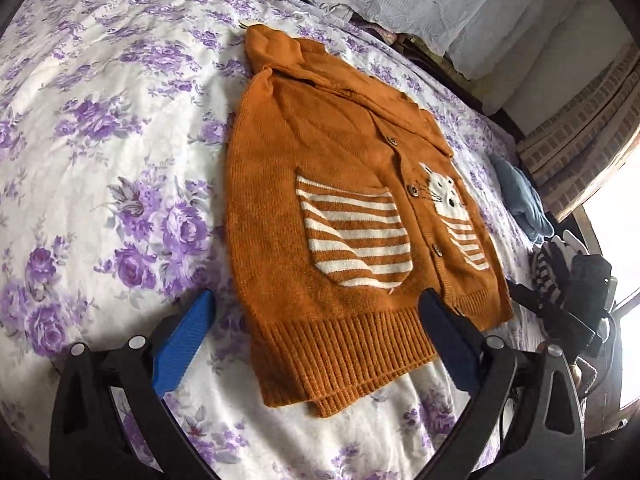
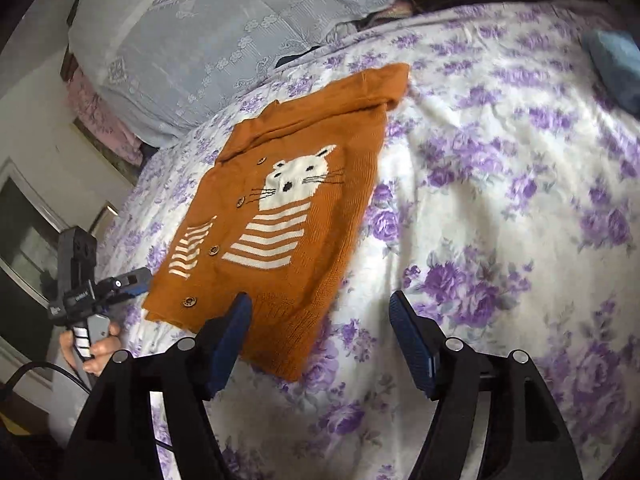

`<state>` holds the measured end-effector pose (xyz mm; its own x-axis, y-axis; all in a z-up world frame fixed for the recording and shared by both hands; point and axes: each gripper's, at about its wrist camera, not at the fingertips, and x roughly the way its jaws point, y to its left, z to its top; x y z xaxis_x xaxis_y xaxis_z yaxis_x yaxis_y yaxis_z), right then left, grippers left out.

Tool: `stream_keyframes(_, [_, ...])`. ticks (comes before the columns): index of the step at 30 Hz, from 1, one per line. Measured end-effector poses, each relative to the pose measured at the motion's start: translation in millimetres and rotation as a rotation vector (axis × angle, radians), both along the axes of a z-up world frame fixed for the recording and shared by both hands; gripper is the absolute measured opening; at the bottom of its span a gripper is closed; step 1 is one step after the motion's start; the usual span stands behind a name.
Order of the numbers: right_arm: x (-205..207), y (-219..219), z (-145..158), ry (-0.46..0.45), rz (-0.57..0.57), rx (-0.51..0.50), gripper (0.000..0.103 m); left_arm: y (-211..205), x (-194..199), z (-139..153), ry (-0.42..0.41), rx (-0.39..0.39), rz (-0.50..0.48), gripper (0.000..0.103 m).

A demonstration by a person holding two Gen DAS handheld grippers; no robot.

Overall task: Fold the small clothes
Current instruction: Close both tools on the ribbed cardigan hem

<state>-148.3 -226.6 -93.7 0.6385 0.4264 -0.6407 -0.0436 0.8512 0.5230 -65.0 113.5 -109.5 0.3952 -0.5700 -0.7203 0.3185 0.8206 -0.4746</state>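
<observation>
Left wrist view: your orange cardigan (image 1: 340, 208) lies flat on the bed (image 1: 100, 160), sleeves tucked. Both the left gripper (image 1: 316, 336) and right gripper (image 2: 320, 340) hover at its hem, fingers apart, empty. Next, pinch the hem and fold upward.

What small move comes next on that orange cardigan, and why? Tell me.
Probably lower both open grippers onto the ribbed hem and pinch it. The orange cardigan lies flat on the floral bedspread, sleeves already tucked in; the left gripper and right gripper hover at the hem's two corners, nothing held, so folding the hem up toward the collar seems next.
</observation>
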Motion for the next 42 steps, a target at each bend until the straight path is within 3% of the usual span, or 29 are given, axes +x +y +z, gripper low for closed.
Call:
stream_keyframes(3, [3,3,-5,-0.013,0.015,0.055,0.074,-9,-5,0,0.031,-0.108,-0.079,0.098])
stream_keyframes(6, [6,0,-8,-0.008,0.035,0.174,0.072,-19,-8,-4,0.061,-0.180,-0.156,0.098])
stream_keyframes(9, [14,0,-14,0.024,0.057,0.264,0.049,-22,-2,-6,0.082,-0.226,-0.160,0.096])
stream_keyframes(11, [23,-2,-22,0.057,0.044,0.325,0.031,-17,5,-9,0.103,-0.268,-0.139,0.081])
stream_keyframes(13, [26,-1,-25,0.070,0.042,0.348,0.030,-12,12,-16,0.128,-0.277,-0.106,0.051])
stream_keyframes(15, [25,2,-23,0.065,0.055,0.337,0.030,-5,14,-22,0.149,-0.291,-0.077,0.036])
stream_keyframes(18, [23,8,-20,0.055,0.068,0.288,0.029,-3,15,-24,0.156,-0.284,-0.078,0.020])
stream_keyframes(21, [21,11,-15,0.034,0.064,0.248,0.021,-15,11,-22,0.144,-0.241,-0.110,0.006])
stream_keyframes(23, [20,9,-11,0.011,0.057,0.248,0.014,-18,7,-16,0.108,-0.217,-0.111,0.005])
stream_keyframes(29, [13,7,9,-0.046,0.049,0.243,0.009,-15,-7,14,-0.019,-0.203,-0.091,0.005])
stream_keyframes(38, [-2,1,8,-0.029,0.060,0.244,0.007,-6,-24,7,-0.009,-0.206,-0.073,0.004])
stream_keyframes(40, [3,-2,1,0.012,0.045,0.274,0.017,-7,-17,3,0.021,-0.206,-0.068,0.005])
stream_keyframes(41, [5,-4,-4,0.033,0.047,0.302,0.035,-7,-14,0,0.035,-0.197,-0.069,0.005])
stream_keyframes(42, [6,-4,-6,0.039,0.044,0.315,0.044,-8,-10,-5,0.055,-0.178,-0.057,0.009])
